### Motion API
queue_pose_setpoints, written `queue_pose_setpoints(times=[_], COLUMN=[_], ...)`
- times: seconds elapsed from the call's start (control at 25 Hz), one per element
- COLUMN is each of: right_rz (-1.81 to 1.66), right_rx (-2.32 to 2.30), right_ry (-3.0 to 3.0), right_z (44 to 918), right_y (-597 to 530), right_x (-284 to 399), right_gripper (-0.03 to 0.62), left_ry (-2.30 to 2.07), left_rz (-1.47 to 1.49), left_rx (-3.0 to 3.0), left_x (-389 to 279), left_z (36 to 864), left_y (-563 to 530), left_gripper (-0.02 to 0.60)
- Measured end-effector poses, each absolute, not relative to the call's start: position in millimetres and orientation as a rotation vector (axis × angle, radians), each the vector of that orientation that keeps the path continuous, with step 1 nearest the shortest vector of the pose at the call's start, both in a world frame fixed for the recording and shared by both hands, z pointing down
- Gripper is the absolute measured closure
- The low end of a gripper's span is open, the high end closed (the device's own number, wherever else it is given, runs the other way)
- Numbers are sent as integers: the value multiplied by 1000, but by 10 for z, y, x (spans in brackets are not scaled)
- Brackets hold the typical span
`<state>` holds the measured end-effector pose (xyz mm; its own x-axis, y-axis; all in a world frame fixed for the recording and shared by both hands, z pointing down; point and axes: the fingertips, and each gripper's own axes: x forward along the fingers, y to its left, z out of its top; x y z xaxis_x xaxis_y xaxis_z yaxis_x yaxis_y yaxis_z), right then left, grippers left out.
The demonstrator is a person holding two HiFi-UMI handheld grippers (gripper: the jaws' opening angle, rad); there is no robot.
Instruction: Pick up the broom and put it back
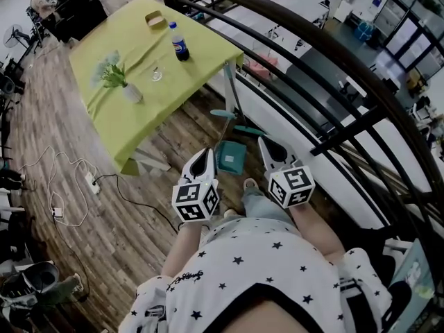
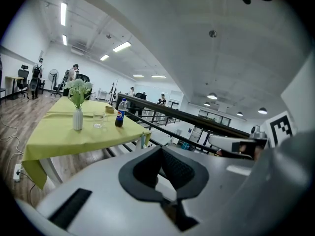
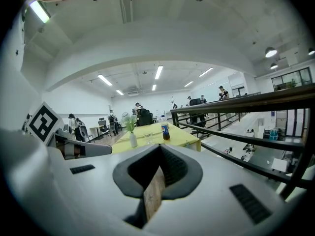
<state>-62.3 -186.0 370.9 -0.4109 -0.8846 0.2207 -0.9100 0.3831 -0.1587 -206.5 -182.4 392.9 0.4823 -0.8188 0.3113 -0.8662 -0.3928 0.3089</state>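
Open office on an upper level. Wood-plank floor [image 1: 104, 220], with a dark metal railing [image 1: 312, 82] along the right edge and a lower level visible beyond it. A white power strip [image 1: 91, 182] and loose cables lie on the floor at left. People and chairs are at the far end of the room.

The desk [image 1: 139, 123] has a yellow-green cloth and stands close to the railing.

A person in a star-print shirt holds both grippers out in front of the torso, side by side and apart, pointing ahead and slightly down. Left gripper [image 1: 205, 155]: fingers pressed together at the tips, nothing between them. Right gripper [image 1: 266, 144]: fingers also pressed together and empty, with only floor showing through the slit behind the tips. Each marker cube faces up toward the head camera.

The teal broom set [image 1: 230, 157] stands on the floor by the desk's near leg, against the railing. It is just ahead of the grippers, between their tips in the head view, and neither gripper touches it. Two teal-topped handles rise from it; can't tell which one is the broom's.

On the desk:
- White vase [image 1: 130, 92], upright, holding pale flowers with green stems.
- Clear glass [image 1: 157, 75] near it; contents not readable.
- Capped bottle [image 1: 180, 42] with a blue label and dark drink, upright.
- Small tan box [image 1: 155, 21] at the far edge; its inside is not visible.
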Motion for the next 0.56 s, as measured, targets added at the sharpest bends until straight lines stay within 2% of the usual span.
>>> queue_pose_setpoints(times=[0.56], right_rz=[369], right_rx=[1653], right_ry=[-2549], right_z=[3647], right_y=[-1942], right_x=[-702], right_gripper=[602], left_ry=[-1395], left_rz=[142], left_rx=[2305], left_x=[-2137], left_z=[3952], left_y=[-1904], left_gripper=[569])
